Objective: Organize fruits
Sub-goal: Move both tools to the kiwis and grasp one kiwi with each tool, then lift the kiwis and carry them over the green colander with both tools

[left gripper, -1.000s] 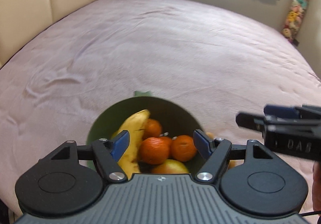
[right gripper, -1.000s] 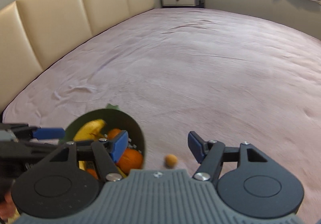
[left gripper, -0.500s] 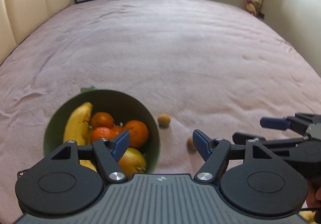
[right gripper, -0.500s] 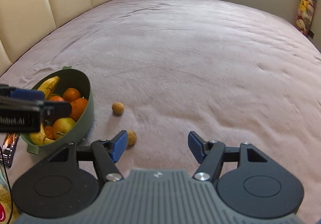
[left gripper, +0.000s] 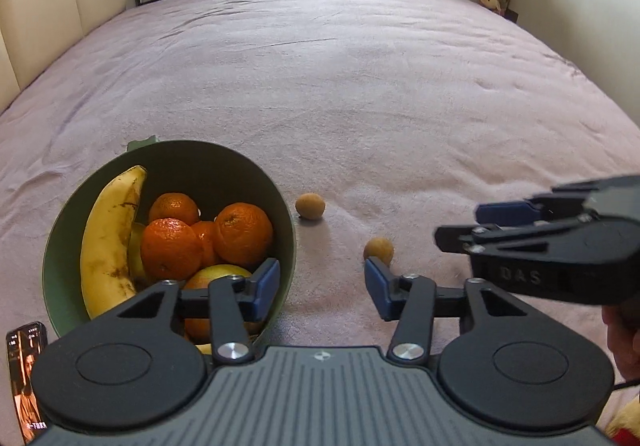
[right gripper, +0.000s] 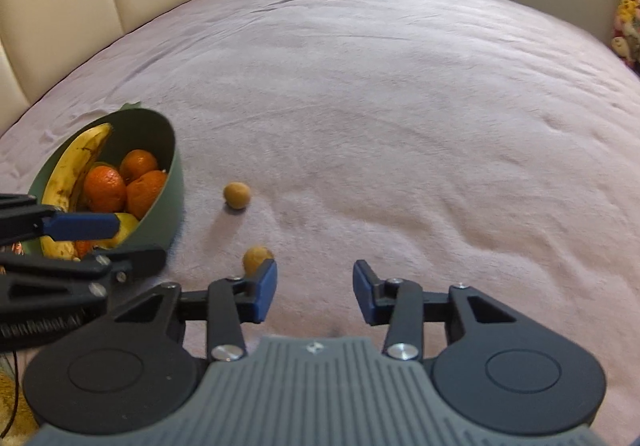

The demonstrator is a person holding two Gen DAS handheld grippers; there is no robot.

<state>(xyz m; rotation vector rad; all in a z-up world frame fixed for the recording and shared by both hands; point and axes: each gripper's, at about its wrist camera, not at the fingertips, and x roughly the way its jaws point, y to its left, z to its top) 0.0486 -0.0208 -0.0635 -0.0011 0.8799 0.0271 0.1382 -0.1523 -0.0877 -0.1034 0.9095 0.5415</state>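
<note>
Right wrist view: right gripper (right gripper: 315, 296) jaws had just been closing, nothing between them, still parted. Near longan (right gripper: 257, 259) lay at 11 o'clock, just beyond left fingertip (right gripper: 264, 288); far longan (right gripper: 237, 195) beyond, beside bowl (right gripper: 170, 182). Left gripper (left gripper: 322, 288) likewise narrowing, empty, bowl wall at its 9 o'clock. Judged step: reach for loose longan. Next: shift right gripper toward 11, straddle it, pinch gently.
</note>
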